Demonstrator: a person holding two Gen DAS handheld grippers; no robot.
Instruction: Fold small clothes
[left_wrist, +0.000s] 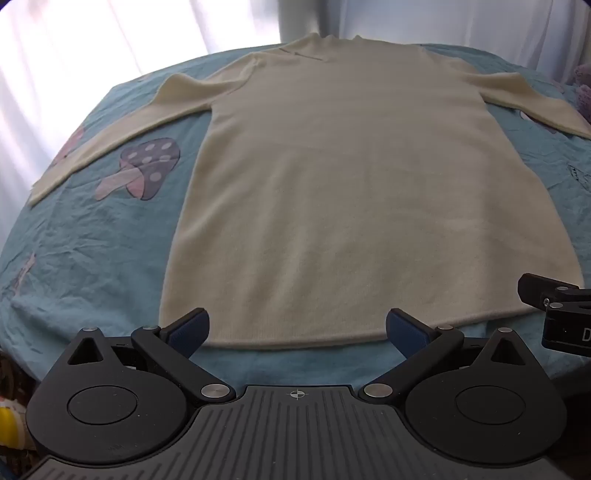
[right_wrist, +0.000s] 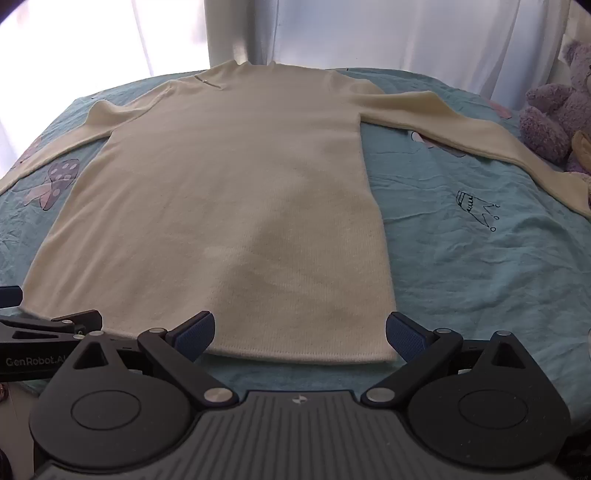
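A cream sweater (left_wrist: 332, 177) lies flat and face up on a bed covered by a teal sheet (left_wrist: 110, 251), its hem nearest both grippers and its collar far ahead by the curtain (right_wrist: 129, 33). The left gripper (left_wrist: 297, 328) hovers at the hem with its 2 fingers spread wide, nothing between them; the hem's left corner sits just ahead of its left finger. The right gripper (right_wrist: 300, 332) is likewise spread wide and empty, and the hem's right corner lies just beside its right finger. Both sleeves stretch out sideways: in the left view the right cuff is cut off by the frame edge, and in the right view the left cuff runs out of frame. A purple plush toy (right_wrist: 554, 114), far right of the right gripper, is partly cropped. A mushroom print (left_wrist: 140, 170) shows ahead-left of the left gripper.
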